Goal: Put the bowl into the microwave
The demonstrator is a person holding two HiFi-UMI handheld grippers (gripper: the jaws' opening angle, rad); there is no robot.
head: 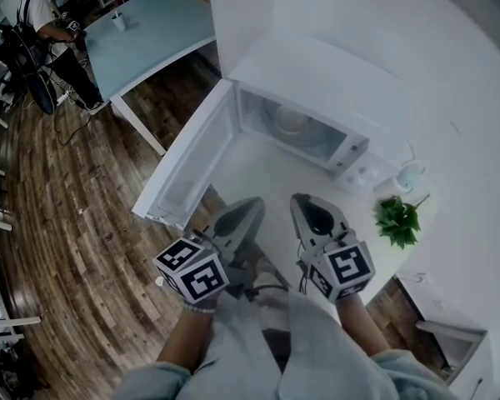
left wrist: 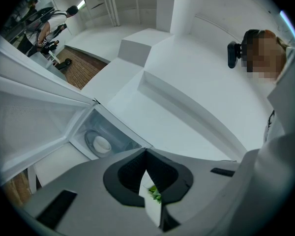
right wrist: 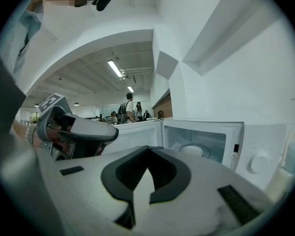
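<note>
A white microwave (head: 317, 90) stands on the white counter with its door (head: 187, 161) swung wide to the left. The white bowl (head: 290, 120) sits inside on the glass turntable; it also shows as the bowl (left wrist: 101, 144) in the left gripper view and the bowl (right wrist: 193, 150) in the right gripper view. My left gripper (head: 248, 208) and right gripper (head: 303, 206) hang side by side in front of the microwave, both shut and empty, well short of the cavity. The left gripper (left wrist: 146, 154) and the right gripper (right wrist: 148, 150) show closed jaws.
A small green plant (head: 398, 221) and a white kettle (head: 410, 175) stand right of the microwave, by its control dials (head: 358, 173). A pale blue table (head: 146, 27) and a person (head: 50, 23) are at the far left on the wood floor.
</note>
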